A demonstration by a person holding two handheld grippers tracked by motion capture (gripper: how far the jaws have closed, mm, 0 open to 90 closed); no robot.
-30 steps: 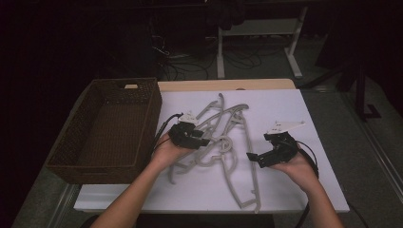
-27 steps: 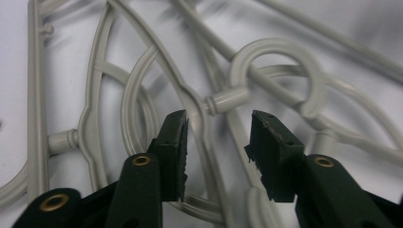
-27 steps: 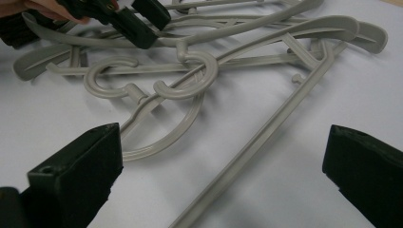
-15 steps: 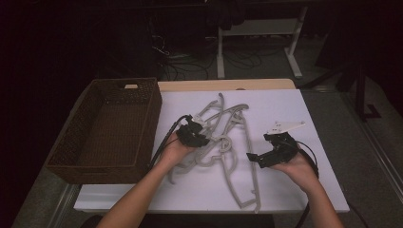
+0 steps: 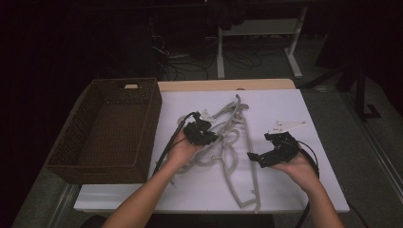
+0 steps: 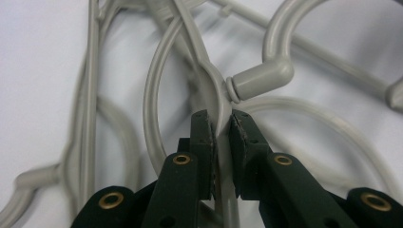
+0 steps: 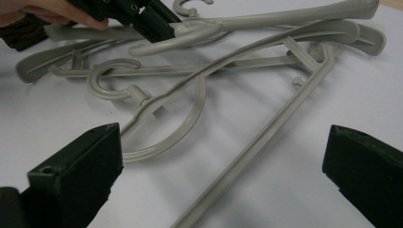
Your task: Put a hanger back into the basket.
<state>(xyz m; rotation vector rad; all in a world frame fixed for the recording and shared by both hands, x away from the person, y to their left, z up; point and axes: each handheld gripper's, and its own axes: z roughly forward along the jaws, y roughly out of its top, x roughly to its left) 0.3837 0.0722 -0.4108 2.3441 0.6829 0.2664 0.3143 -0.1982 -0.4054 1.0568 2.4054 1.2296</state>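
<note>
Several grey plastic hangers (image 5: 233, 142) lie tangled in the middle of the white table top (image 5: 309, 104). My left gripper (image 5: 215, 138) sits at the left side of the pile. Its jaws have just been closing, and in the left gripper view they (image 6: 221, 124) pinch the thin neck of one hanger (image 6: 209, 78) just below its hook. The right gripper view looks across the pile to that left gripper (image 7: 157, 21) clamped on a hanger arm (image 7: 199, 31). My right gripper (image 5: 259, 146) rests to the right of the pile, jaws wide open (image 7: 223, 142) over a long hanger bar (image 7: 266, 137), holding nothing.
A dark woven basket (image 5: 154, 123) stands at the table's left side with nothing in it. Bare white surface lies to the right of and in front of the pile. Beyond the table are a dark floor, cables and a white table frame (image 5: 256, 28).
My left hand has moved right, deeper into the pile, and its jaws have closed on a hanger. The right hand and its gripper have stayed put.
</note>
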